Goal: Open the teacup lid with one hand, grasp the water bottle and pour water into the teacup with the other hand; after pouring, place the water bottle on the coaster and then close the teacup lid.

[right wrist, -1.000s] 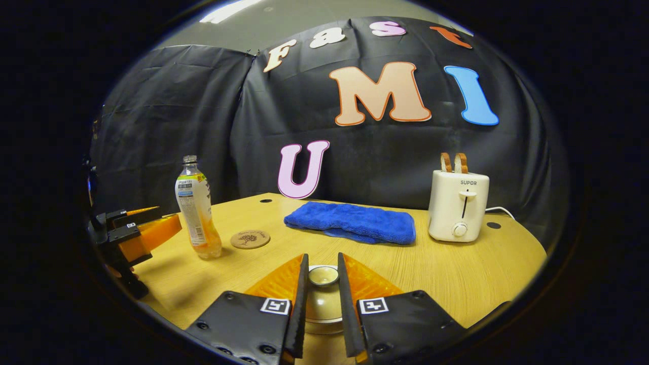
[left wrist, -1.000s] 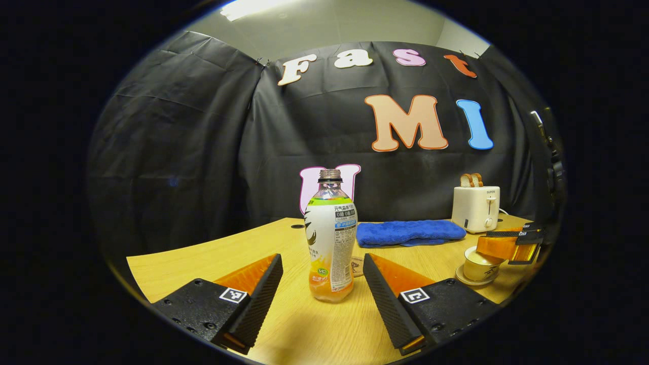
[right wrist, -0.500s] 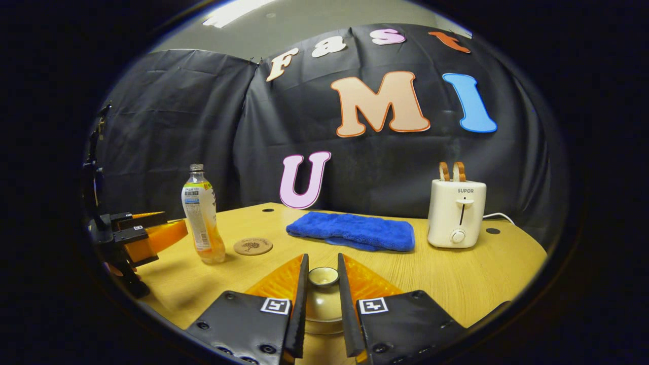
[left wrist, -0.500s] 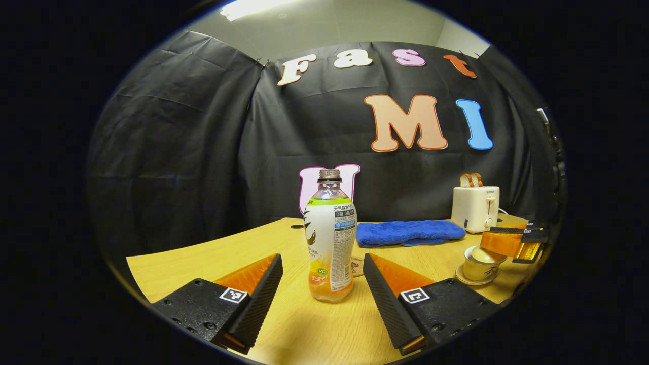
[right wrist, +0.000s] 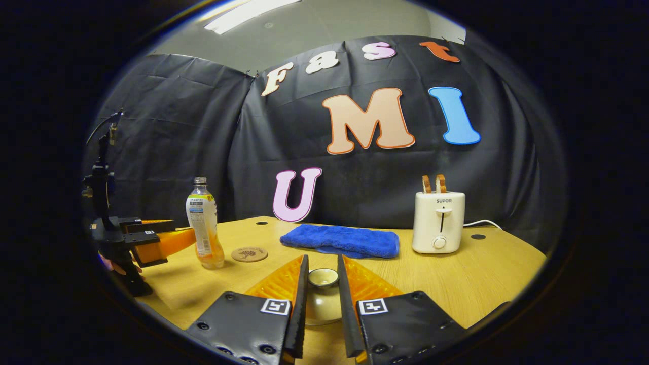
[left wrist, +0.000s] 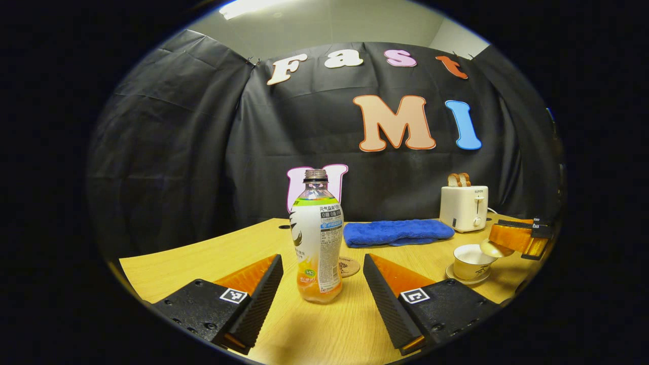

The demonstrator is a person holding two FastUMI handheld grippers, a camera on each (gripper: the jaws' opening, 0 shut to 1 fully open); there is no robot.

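**Between the left fingers: bottle waiting**

Upright on the tabletop point(left wrist: 213, 258), the water bottle point(left wrist: 317, 238) stood dead ahead of the left tool point(left wrist: 322, 291), jaws wide. Right tool point(right wrist: 322, 309) gripped the lid point(right wrist: 323, 278), clear of the teacup point(left wrist: 471, 261).

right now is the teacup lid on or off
Off. In the left gripper view the right claw holds the lid up beside the teacup, whose mouth is open.

Ahead of me a folded blue towel point(right wrist: 338, 240) lies flat on the wooden desk point(right wrist: 487, 274). To its right stands a white toaster point(right wrist: 438, 222) with two bread slices point(right wrist: 432, 183) upright in its slots, near the desk's back edge.
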